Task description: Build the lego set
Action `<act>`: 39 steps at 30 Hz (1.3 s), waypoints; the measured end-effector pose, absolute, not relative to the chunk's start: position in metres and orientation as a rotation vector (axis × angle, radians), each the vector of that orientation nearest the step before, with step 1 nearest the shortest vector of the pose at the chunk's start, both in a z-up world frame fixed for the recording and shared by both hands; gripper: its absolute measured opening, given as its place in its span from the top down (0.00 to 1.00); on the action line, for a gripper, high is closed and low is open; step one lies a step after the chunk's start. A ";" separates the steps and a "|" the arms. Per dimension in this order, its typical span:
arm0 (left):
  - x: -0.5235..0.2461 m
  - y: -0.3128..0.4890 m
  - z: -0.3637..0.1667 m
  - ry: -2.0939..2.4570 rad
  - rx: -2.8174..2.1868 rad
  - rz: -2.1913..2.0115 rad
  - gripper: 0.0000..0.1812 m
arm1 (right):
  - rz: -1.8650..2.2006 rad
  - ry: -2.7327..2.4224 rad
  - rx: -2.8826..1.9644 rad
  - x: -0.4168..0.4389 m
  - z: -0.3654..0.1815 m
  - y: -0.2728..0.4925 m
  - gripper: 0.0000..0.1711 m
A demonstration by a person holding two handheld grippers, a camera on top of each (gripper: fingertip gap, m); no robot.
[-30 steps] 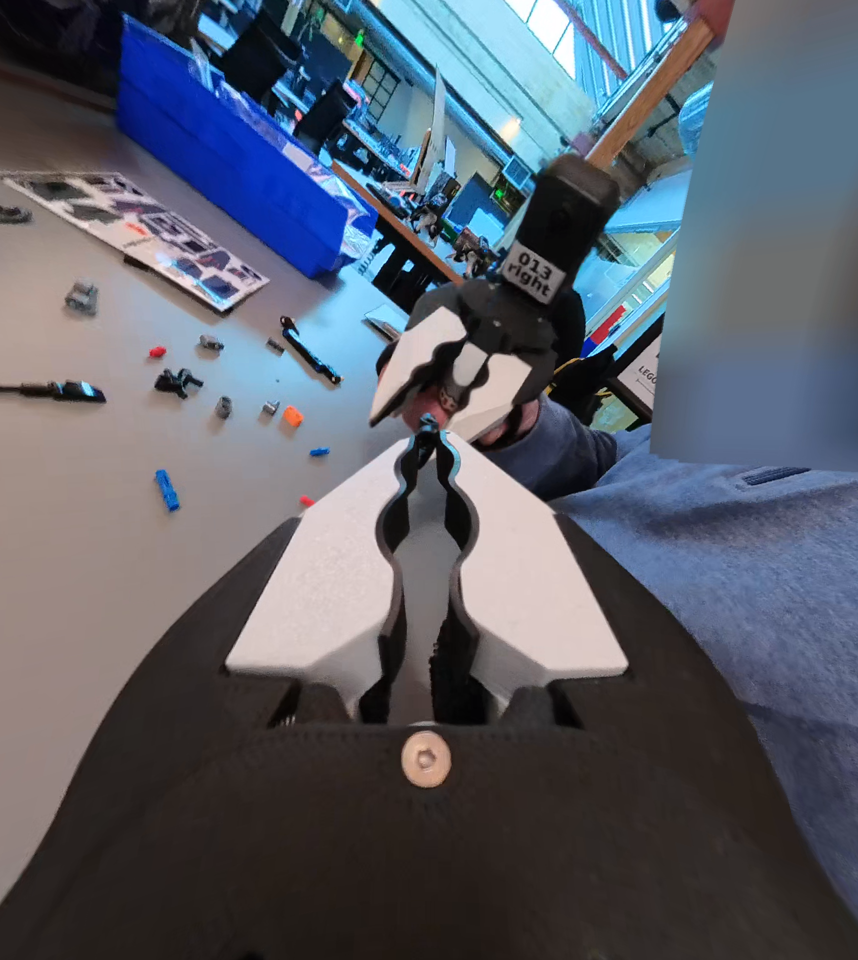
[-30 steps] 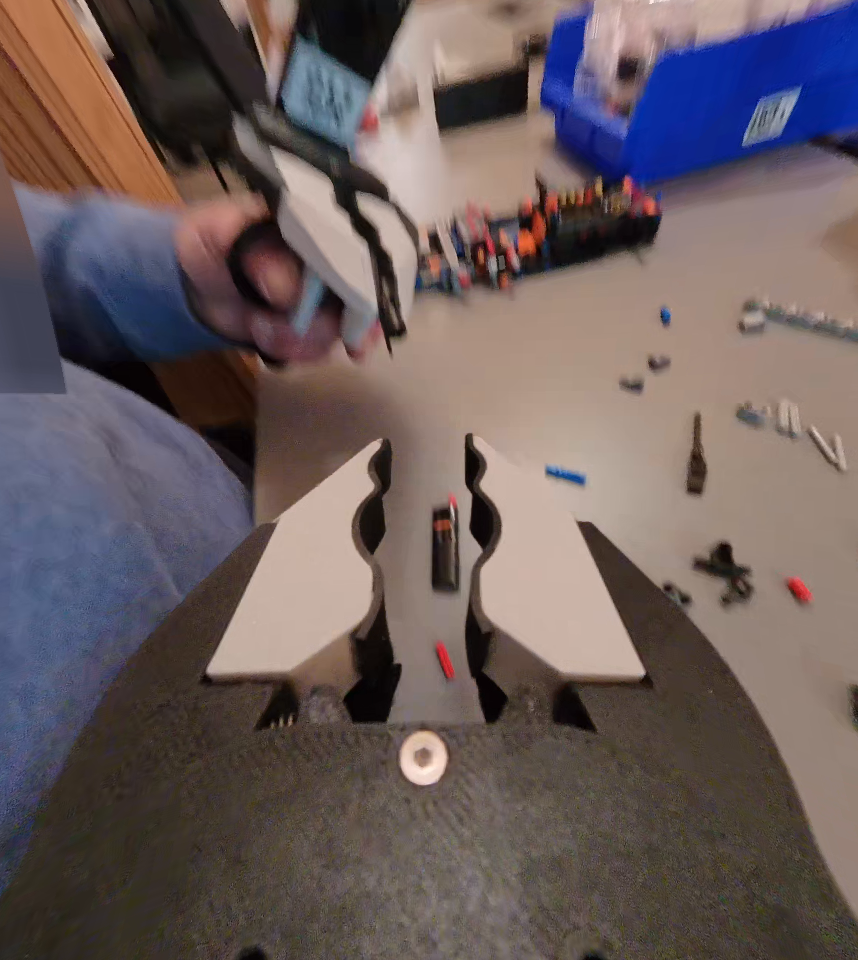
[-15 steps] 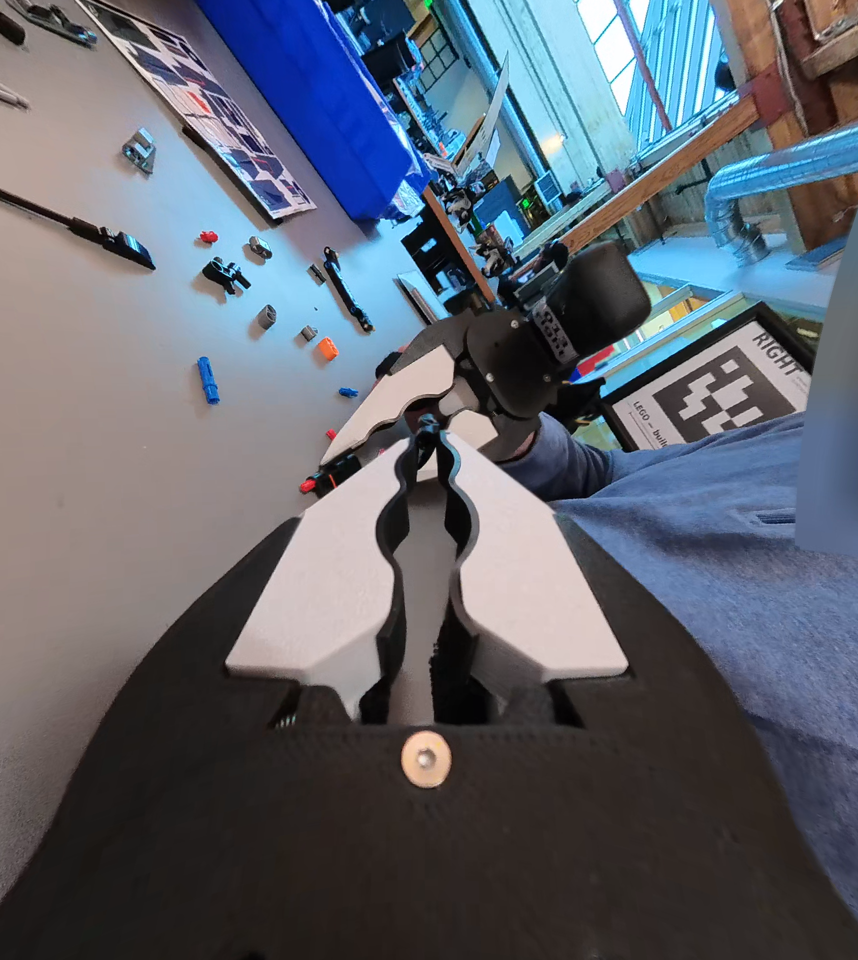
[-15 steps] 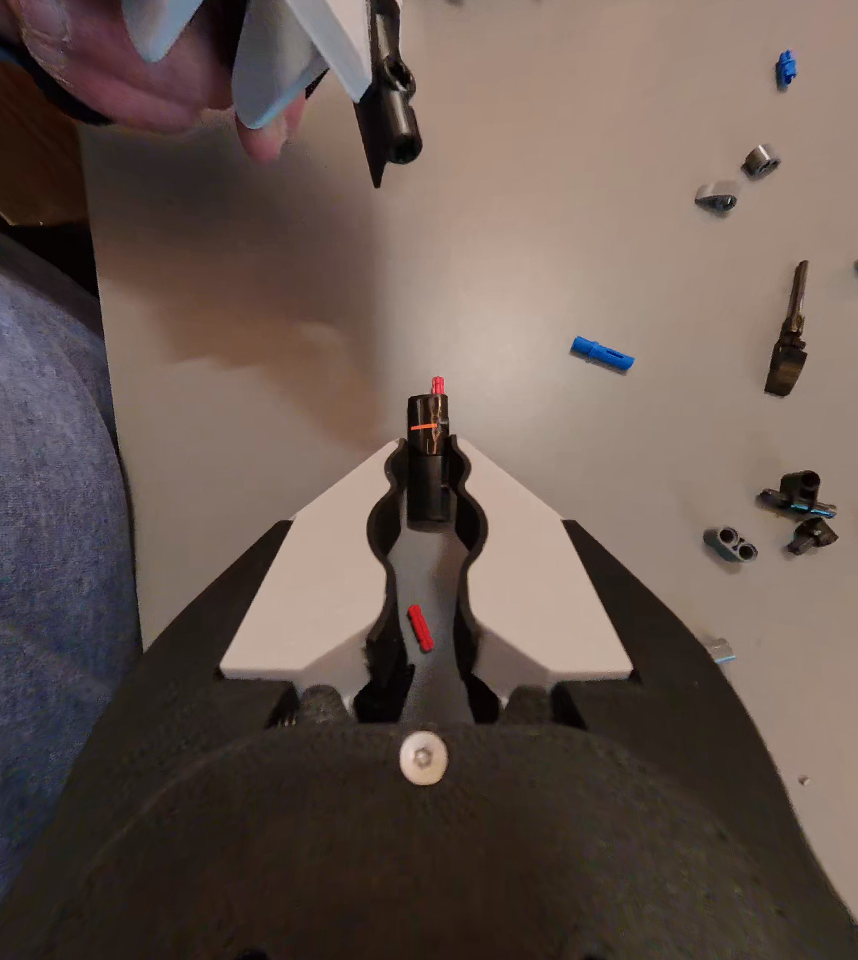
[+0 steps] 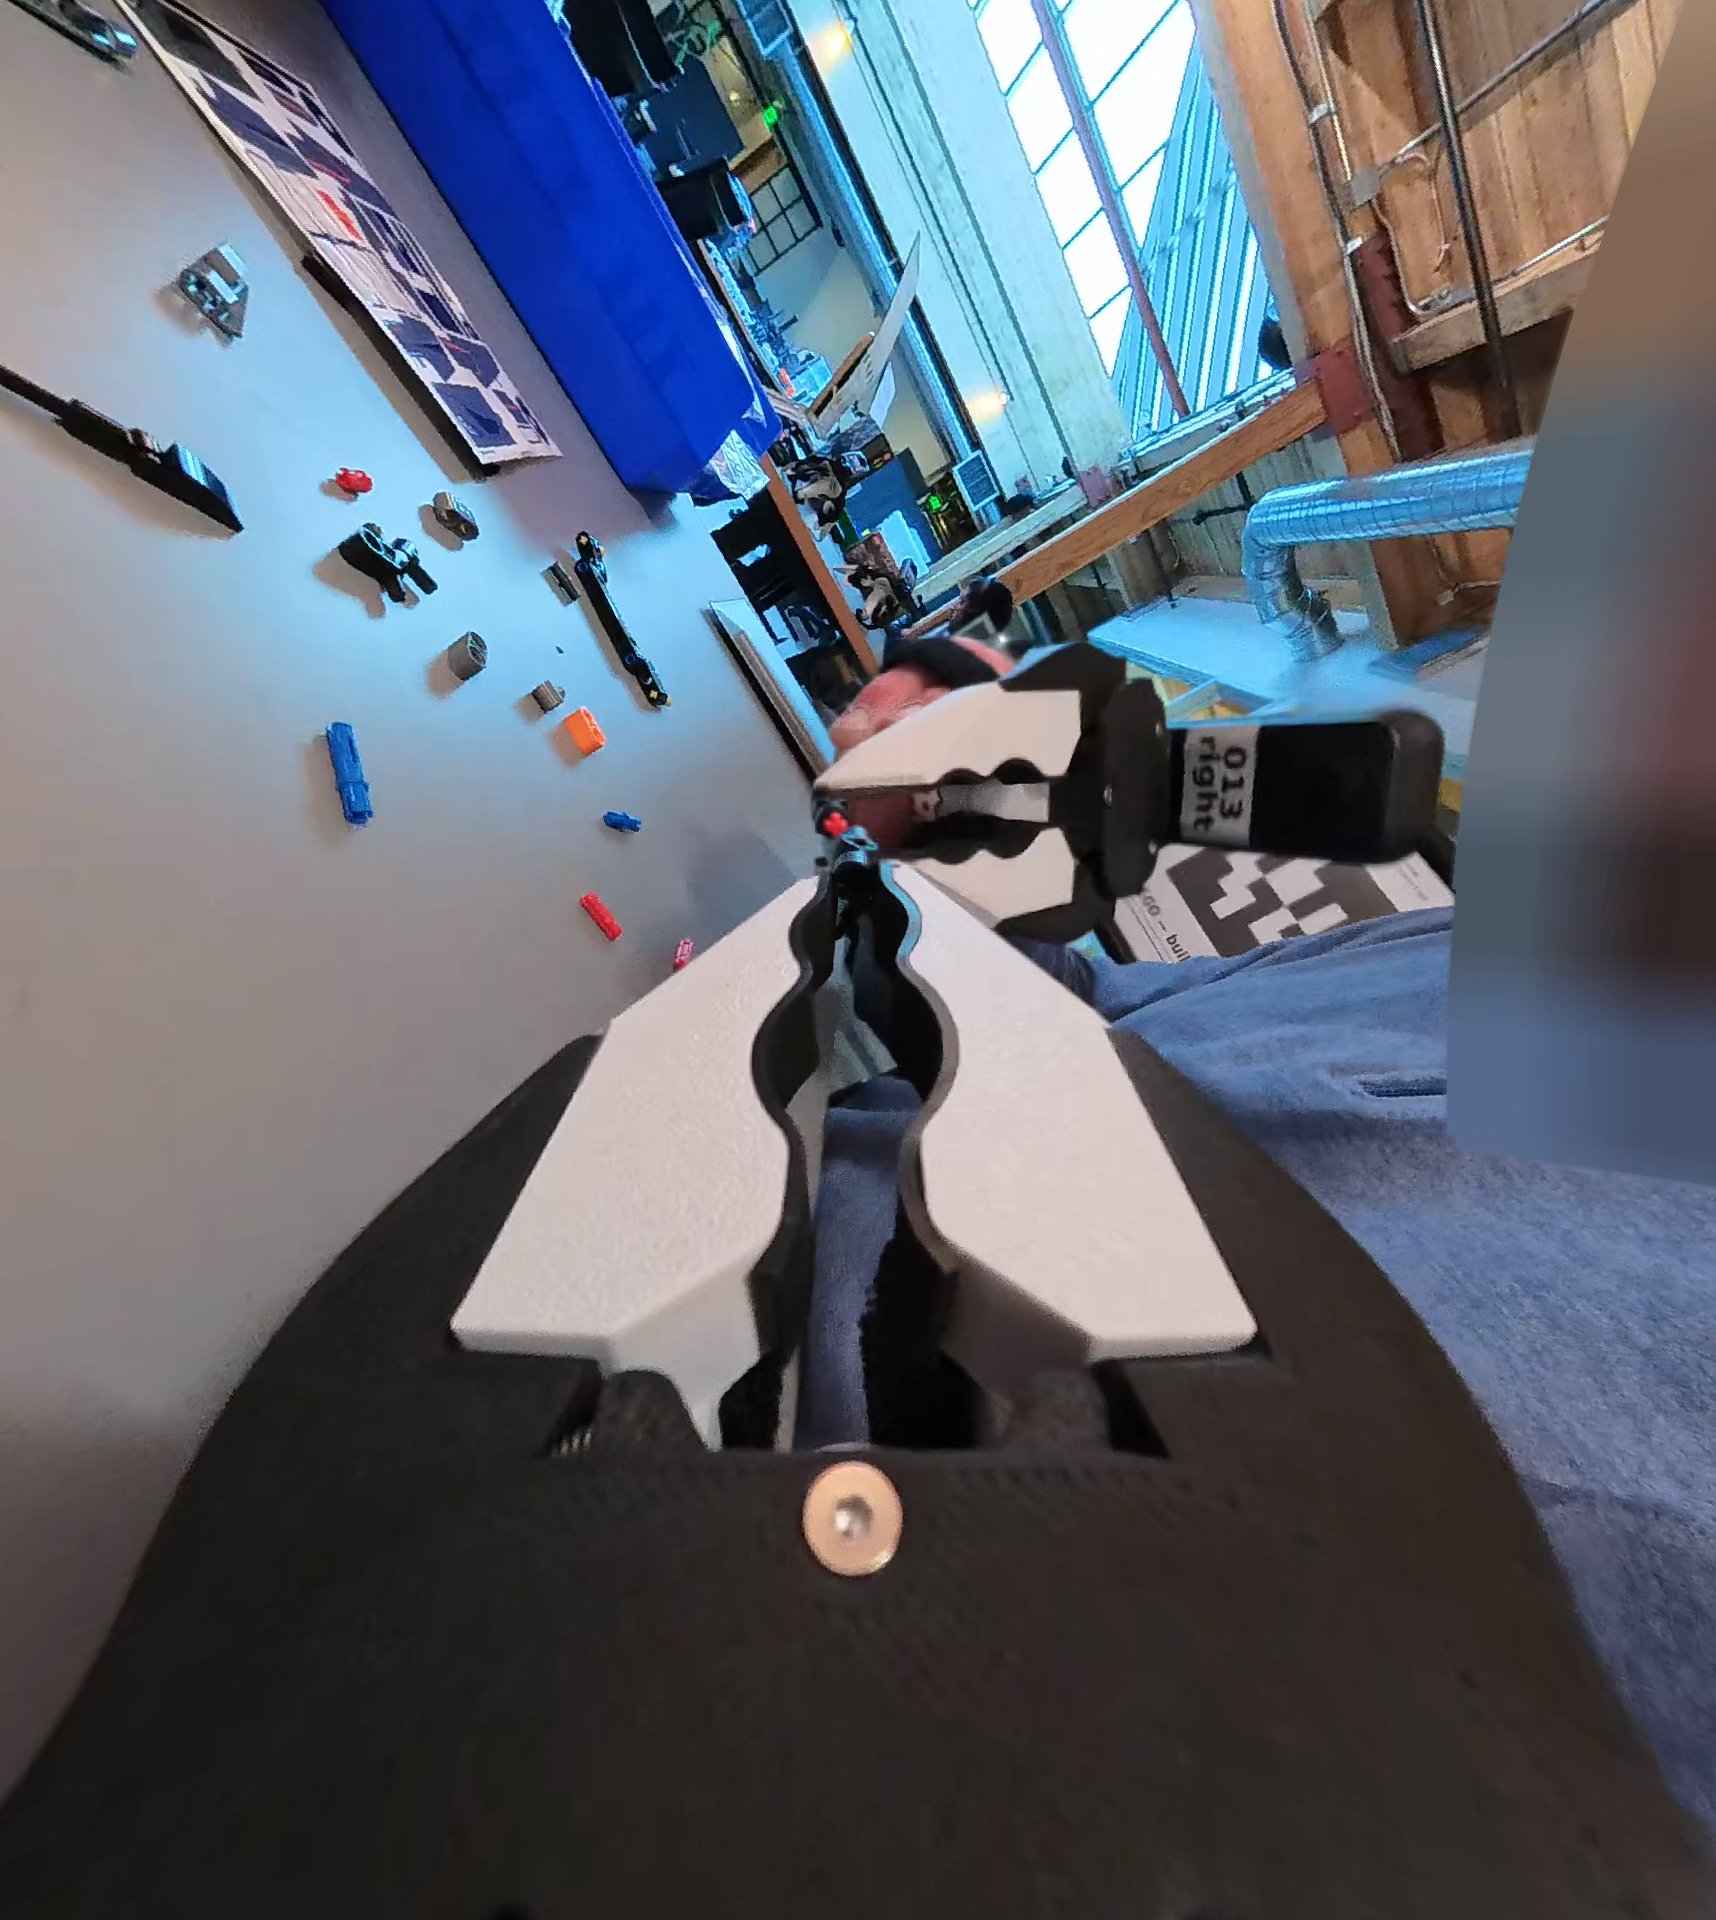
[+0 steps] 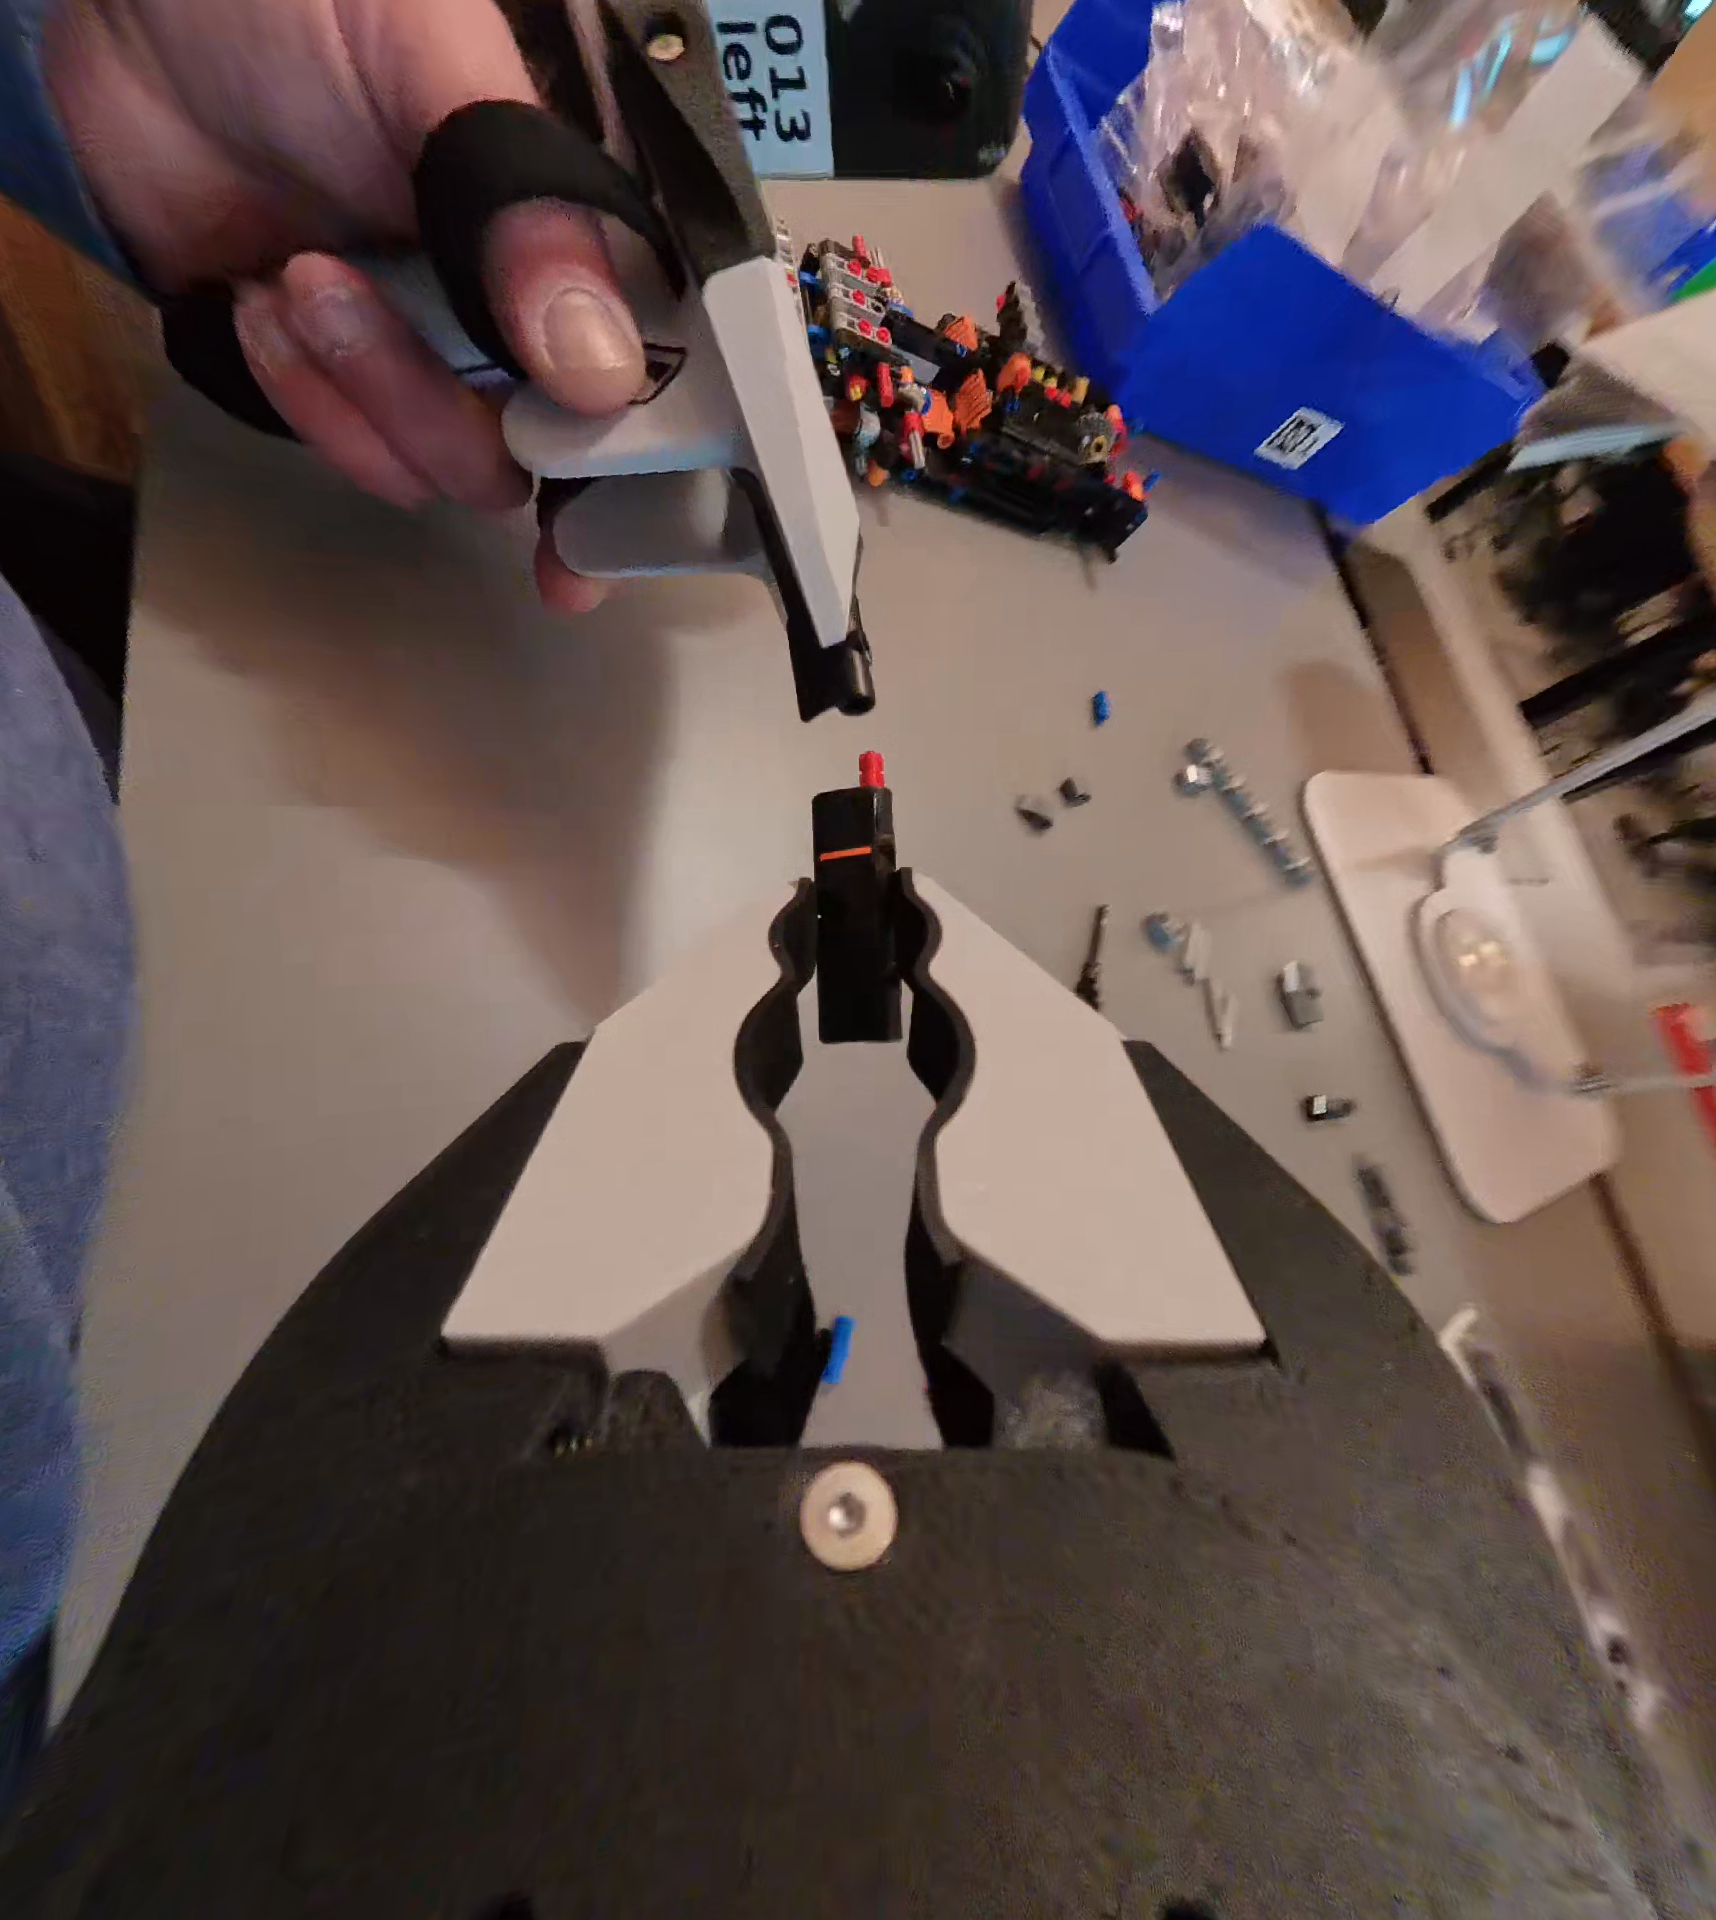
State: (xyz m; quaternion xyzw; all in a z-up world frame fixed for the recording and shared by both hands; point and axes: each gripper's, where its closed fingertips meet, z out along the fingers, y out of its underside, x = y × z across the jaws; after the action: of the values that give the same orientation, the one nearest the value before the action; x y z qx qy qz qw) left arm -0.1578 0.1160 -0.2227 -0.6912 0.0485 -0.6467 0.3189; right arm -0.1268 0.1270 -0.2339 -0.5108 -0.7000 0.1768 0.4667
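Clamping a black lego piece [image 6: 854,935] with a red pin on its front end, the right gripper [image 6: 852,904] holds it above the grey table [image 6: 397,790]. Just ahead, apart from the pin, the left gripper [image 6: 833,665] is closed on a small black connector [image 6: 838,681]. Farther back sits a partly built lego model [image 6: 979,416] beside a blue bin [image 6: 1280,364].

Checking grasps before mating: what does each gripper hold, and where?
Right tongs grip a black block with a red pin at its rear half. Left tongs pinch a black tubular piece by its upper end.
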 end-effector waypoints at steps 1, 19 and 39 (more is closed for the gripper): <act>-0.157 0.116 -0.221 0.118 -1.808 -1.716 0.98 | 0.386 -1.725 -1.213 -0.127 -0.232 0.127 0.93; -0.150 0.119 -0.219 0.077 -1.827 -1.701 0.98 | 0.173 -1.763 -1.066 -0.126 -0.226 0.129 0.93; -0.147 0.117 -0.222 0.185 -1.915 -1.538 0.98 | 0.219 -1.749 -1.062 -0.127 -0.229 0.127 0.94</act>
State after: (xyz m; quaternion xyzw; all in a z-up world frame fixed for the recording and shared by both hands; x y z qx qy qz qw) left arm -0.1474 0.1172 -0.2223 -0.7331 0.0707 -0.5888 0.3330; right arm -0.1265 0.1274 -0.2286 -0.4420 -0.7283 0.0912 0.5156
